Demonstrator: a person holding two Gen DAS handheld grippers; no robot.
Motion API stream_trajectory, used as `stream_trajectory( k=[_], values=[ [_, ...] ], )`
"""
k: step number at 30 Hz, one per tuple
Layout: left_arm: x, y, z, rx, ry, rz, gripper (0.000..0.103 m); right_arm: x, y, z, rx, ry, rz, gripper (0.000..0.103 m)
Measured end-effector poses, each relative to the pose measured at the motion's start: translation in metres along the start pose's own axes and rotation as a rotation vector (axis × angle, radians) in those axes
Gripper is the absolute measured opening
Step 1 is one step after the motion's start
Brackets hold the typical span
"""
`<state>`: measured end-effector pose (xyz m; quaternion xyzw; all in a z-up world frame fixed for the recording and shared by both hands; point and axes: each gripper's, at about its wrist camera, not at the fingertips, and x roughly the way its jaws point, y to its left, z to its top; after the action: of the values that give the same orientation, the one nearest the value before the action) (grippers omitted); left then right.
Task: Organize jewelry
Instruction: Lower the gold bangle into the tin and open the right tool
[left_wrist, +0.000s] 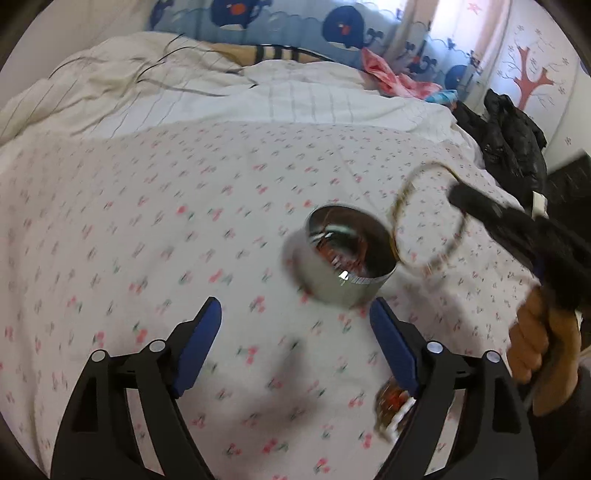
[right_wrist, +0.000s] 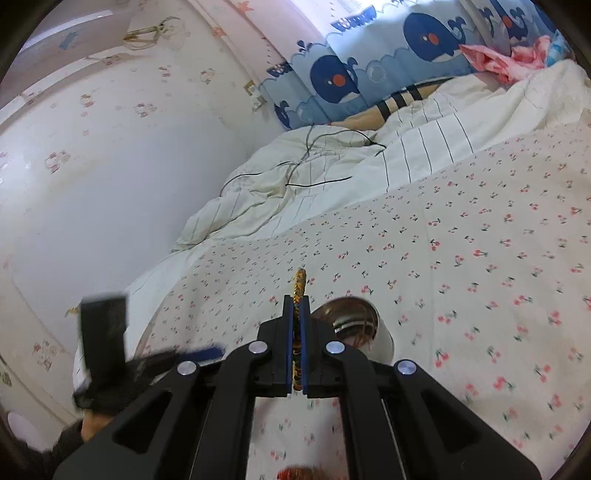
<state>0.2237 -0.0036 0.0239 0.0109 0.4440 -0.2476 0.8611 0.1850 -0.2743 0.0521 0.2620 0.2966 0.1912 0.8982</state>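
Note:
A round shiny metal tin (left_wrist: 343, 258) stands open on the cherry-print bed sheet (left_wrist: 147, 221), with some jewelry showing inside. My left gripper (left_wrist: 295, 306) is open just in front of the tin, and its blue pads hold nothing. A red-and-white beaded piece (left_wrist: 391, 404) lies on the sheet by its right finger. My right gripper (right_wrist: 297, 301) is shut on a thin gold bangle (right_wrist: 300, 280), seen edge-on, to the left of the tin (right_wrist: 354, 321). In the left wrist view the bangle (left_wrist: 400, 195) hangs as a loop beside the tin's right rim.
A rumpled striped white duvet (left_wrist: 166, 92) with thin black cables fills the far side of the bed. Pink clothes (left_wrist: 391, 77) and a black jacket (left_wrist: 509, 140) lie at the far right. Whale-print curtains (right_wrist: 369, 74) hang behind. A wall (right_wrist: 92, 184) borders the bed's left side.

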Motion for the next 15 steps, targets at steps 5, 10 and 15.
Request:
stream_trajectory(
  k=[5, 10, 15],
  values=[
    [0.010, 0.028, -0.007, -0.085, 0.039, 0.004, 0.080, 0.052, -0.008, -0.005, 0.024, 0.099, -0.049, 0.004],
    [0.008, 0.033, -0.005, -0.110, 0.027, -0.021, 0.080, 0.088, -0.012, -0.024, -0.037, 0.219, -0.168, 0.004],
    [0.008, 0.023, -0.004, -0.078, 0.033, -0.032, 0.080, 0.081, 0.006, -0.021, -0.150, 0.204, -0.254, 0.048]
  ],
)
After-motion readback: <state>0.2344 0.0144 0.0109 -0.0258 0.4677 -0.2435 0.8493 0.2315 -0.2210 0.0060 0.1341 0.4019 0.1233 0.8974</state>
